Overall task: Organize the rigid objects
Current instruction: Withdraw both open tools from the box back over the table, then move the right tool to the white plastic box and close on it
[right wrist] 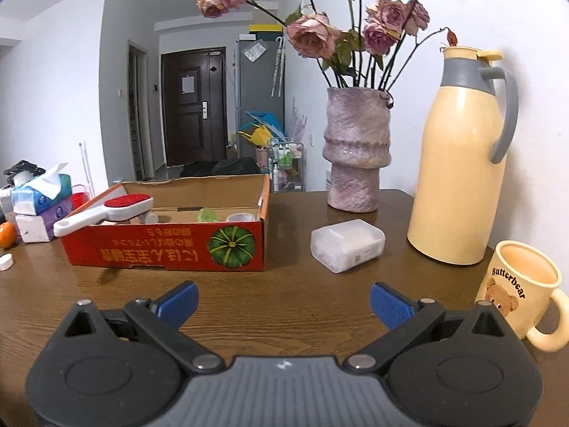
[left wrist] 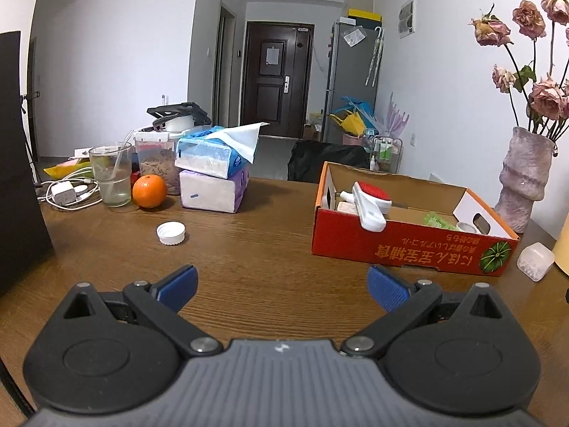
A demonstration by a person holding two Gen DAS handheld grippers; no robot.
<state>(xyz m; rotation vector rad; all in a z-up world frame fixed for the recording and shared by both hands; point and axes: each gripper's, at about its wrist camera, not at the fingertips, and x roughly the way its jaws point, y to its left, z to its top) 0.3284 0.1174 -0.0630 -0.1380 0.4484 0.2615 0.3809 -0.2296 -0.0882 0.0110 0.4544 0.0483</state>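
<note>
A red cardboard box [left wrist: 409,245] [right wrist: 167,249] stands on the wooden table. A white lint brush with a red pad [left wrist: 370,203] [right wrist: 106,210] lies across its rim, with small items inside. A white bottle cap [left wrist: 171,232] lies on the table left of the box. A clear plastic container [right wrist: 346,243] [left wrist: 536,260] lies right of the box. My left gripper [left wrist: 282,286] is open and empty, above the table before the box. My right gripper [right wrist: 283,302] is open and empty, near the container.
An orange [left wrist: 149,190], a glass [left wrist: 111,178], tissue packs [left wrist: 213,178] and chargers crowd the far left. A vase of dried roses [right wrist: 355,153], a cream thermos [right wrist: 462,163] and a Butterbear mug [right wrist: 519,291] stand at the right by the wall.
</note>
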